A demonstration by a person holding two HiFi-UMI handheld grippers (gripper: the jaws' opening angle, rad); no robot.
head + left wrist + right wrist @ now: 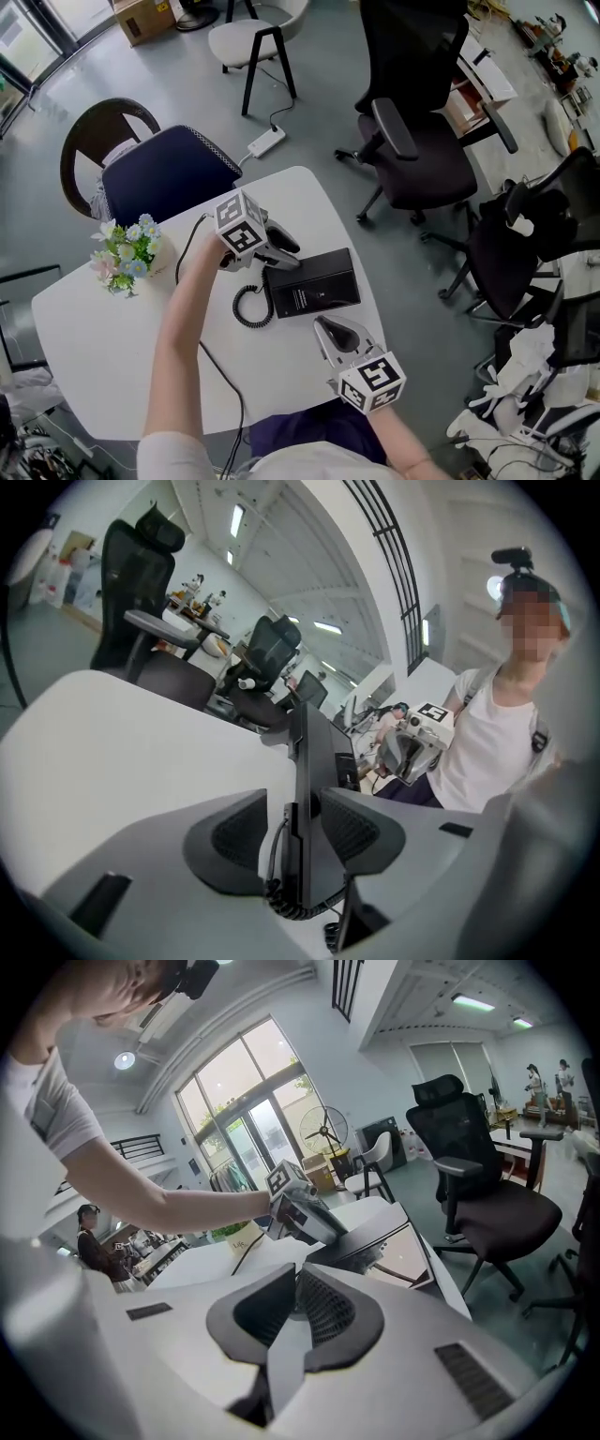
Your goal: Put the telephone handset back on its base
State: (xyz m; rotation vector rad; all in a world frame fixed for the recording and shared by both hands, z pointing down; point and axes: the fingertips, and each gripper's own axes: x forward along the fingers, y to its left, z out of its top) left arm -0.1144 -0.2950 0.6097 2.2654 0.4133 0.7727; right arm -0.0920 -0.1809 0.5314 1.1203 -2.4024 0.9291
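The black telephone base [323, 281] lies on the white round table [94, 328]. The black handset [305, 855] stands along the base's left side, and its coiled cord [250, 307] lies on the table beside it. My left gripper [281, 255] is over that side. Its jaws straddle the handset, with a gap showing at the left pad [234, 836], so it is open. My right gripper [330, 330] hovers near the table's front edge, just short of the base, shut with nothing in it. In the right gripper view, its pads [319, 1312] meet.
A small pot of flowers [127, 255] stands at the table's left. A thin black cable [220, 375] runs across the table towards the person. A dark blue chair [164, 173] is behind the table, black office chairs [417, 150] are to the right, and a power strip [265, 142] lies on the floor.
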